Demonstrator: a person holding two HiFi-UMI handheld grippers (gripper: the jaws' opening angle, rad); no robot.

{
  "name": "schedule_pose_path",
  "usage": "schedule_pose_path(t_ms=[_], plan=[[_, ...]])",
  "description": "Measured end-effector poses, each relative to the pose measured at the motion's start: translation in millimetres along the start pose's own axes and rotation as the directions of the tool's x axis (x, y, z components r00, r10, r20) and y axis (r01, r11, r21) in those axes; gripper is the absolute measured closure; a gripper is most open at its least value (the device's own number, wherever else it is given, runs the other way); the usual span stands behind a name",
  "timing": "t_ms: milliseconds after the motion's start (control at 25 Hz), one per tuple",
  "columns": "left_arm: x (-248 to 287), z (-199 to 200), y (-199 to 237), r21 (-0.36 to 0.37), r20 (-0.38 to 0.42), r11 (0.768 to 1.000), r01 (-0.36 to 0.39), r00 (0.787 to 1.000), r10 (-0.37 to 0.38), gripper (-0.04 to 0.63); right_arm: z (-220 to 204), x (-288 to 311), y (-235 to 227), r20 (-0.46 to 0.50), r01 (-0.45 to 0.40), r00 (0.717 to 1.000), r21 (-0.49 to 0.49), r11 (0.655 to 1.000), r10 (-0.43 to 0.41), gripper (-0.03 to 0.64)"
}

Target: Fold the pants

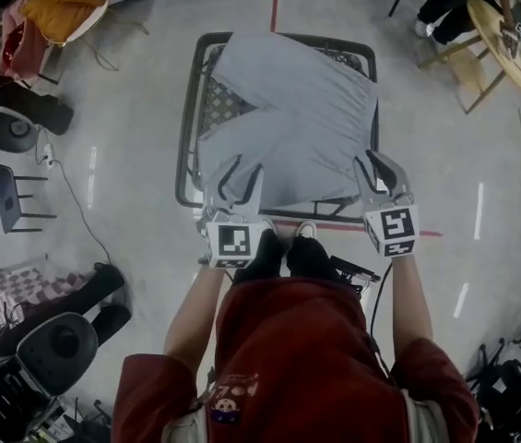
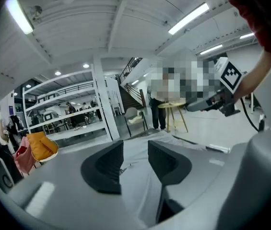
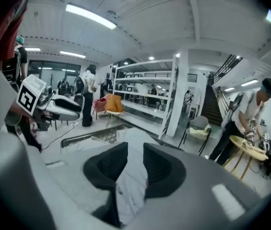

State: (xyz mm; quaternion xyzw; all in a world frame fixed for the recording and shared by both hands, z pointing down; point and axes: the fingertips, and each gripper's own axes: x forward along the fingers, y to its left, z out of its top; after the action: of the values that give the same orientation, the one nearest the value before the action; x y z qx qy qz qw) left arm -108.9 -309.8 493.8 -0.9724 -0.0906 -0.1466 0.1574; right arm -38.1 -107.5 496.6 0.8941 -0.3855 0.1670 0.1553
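**Grippers poised at the near edge of grey pants on a mesh table**

The pants (image 1: 288,127) lie across the black mesh table (image 1: 186,155), seemingly doubled over once. The left gripper (image 1: 235,183) and right gripper (image 1: 380,173) stand part-open at the near edge, with cloth between the pads but not pinched. This fold looks laid down. The next move likely calls for backing clear and taking a fresh grip.
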Motion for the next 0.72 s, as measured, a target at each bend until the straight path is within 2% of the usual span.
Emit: schedule_pose_path(t_ms=[120, 280, 360, 440, 600, 720], plan=[[-10, -51, -15, 0.049, -0.14, 0.995, 0.089, 0.987, -0.082, 0.386, -41, 5, 18, -0.124, -0.119, 0.986, -0.056, 0.991, 0.111, 0.487], [-20, -112, -34, 0.116, -0.298, 0.969, 0.216, 0.939, -0.173, 0.344, -89, 11, 35, -0.268, -0.245, 0.942, -0.13, 0.961, 0.204, 0.461], [-26, -143, -40, 0.145, -0.381, 0.95, 0.277, 0.902, -0.204, 0.319, -114, 13, 40, -0.349, -0.306, 0.908, -0.18, 0.935, 0.23, 0.446], [-34, -175, -45, 0.171, -0.468, 0.926, 0.336, 0.855, -0.224, 0.301, -138, 11, 42, -0.433, -0.364, 0.869, -0.231, 0.902, 0.24, 0.437], [-45, -235, -47, 0.226, -0.616, 0.86, 0.457, 0.751, -0.237, 0.282, -192, 10, 38, -0.59, -0.483, 0.779, -0.344, 0.805, 0.215, 0.43], [-48, -268, -41, 0.256, -0.683, 0.816, 0.518, 0.694, -0.226, 0.282, -228, 9, 36, -0.677, -0.563, 0.709, -0.373, 0.737, 0.199, 0.426]])
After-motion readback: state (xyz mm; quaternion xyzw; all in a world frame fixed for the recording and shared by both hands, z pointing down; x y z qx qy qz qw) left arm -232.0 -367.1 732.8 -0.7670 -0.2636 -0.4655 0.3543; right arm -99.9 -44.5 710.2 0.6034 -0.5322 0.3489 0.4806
